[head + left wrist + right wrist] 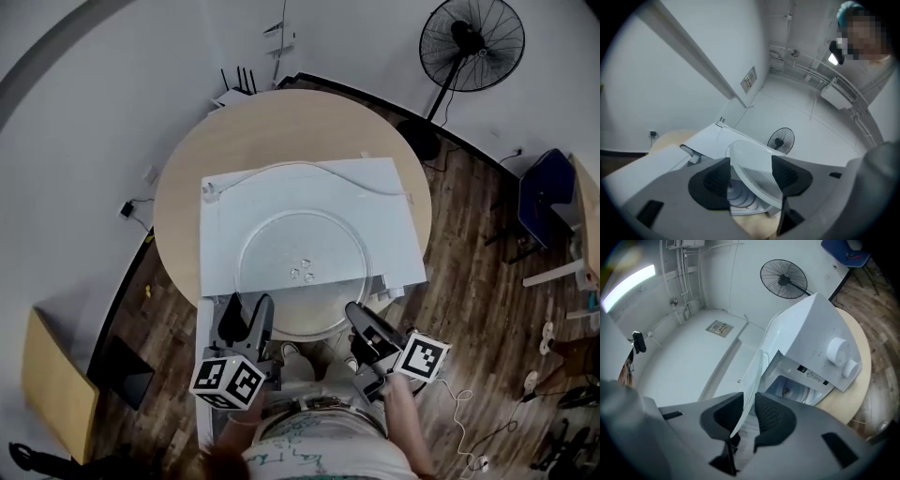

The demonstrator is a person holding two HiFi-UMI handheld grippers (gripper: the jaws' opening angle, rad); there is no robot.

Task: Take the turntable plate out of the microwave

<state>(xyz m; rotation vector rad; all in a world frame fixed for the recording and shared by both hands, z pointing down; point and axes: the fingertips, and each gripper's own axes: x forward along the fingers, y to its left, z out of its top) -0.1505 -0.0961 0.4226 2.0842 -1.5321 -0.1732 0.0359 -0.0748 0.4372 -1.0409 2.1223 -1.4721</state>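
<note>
Before the microwave (380,197) on the round counter (183,197), the glass turntable plate (300,258) is held in the air, outside the cavity. The right tool (750,416) pinches the plate's near rim between its pads. The left tool (751,176) stands spread, and the rim passes between its pads unpressed. Step in hand, as judged: removal is nearly complete, with the right tool alone carrying the plate. The next move calls for a bare patch of counter to set it on, or a fresh left pinch, since smooth glass held at one edge may tip or slip.
</note>
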